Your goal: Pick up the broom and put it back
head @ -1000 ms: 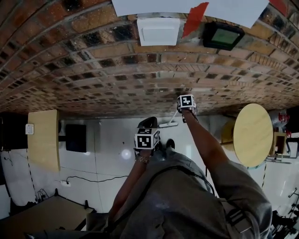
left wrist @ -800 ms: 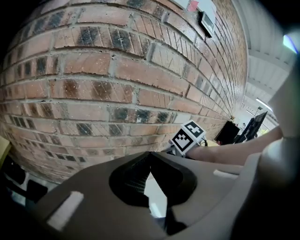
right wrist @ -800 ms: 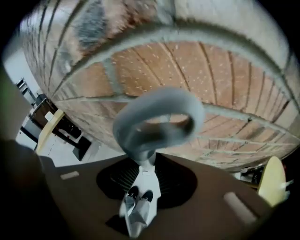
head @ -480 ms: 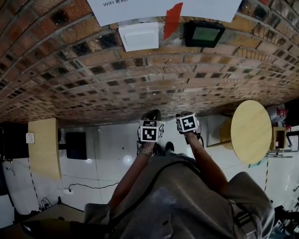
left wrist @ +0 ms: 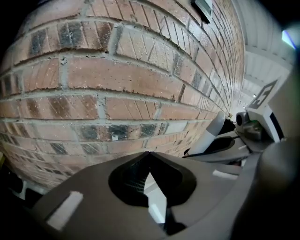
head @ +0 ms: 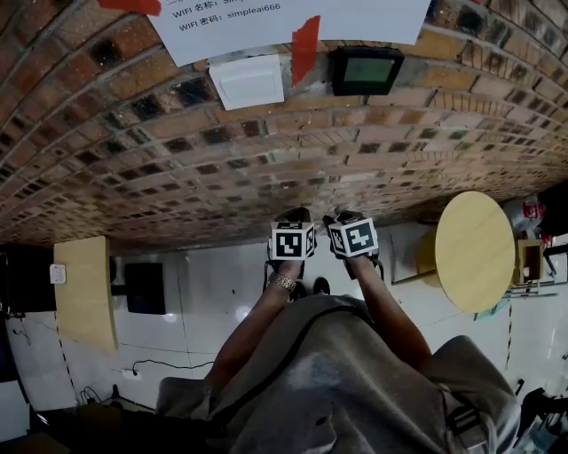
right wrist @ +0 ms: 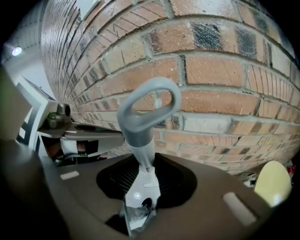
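The broom shows only by its grey handle, which ends in a loop [right wrist: 147, 110], upright in front of the brick wall [right wrist: 220, 93]. My right gripper [right wrist: 143, 185] is shut on the shaft just below that loop. In the left gripper view the same handle [left wrist: 209, 136] stands at the right, inside the other gripper. My left gripper [left wrist: 149, 155] is shut, with its tips meeting on nothing, and it faces the wall. In the head view the two marker cubes sit side by side, the left gripper [head: 293, 217] close beside the right gripper [head: 344, 218]. The broom's head is hidden.
The brick wall [head: 177, 168] carries a white box [head: 247, 82], a dark screen unit [head: 364, 69] and a taped paper sign [head: 293, 18]. On the right is a round wooden table [head: 479, 253], on the left a wooden panel [head: 82, 288]. A cable [head: 151, 363] lies on the white floor.
My right gripper has risen and come in toward the left one with the handle in it. The left gripper has drifted right, so the cubes are now side by side.
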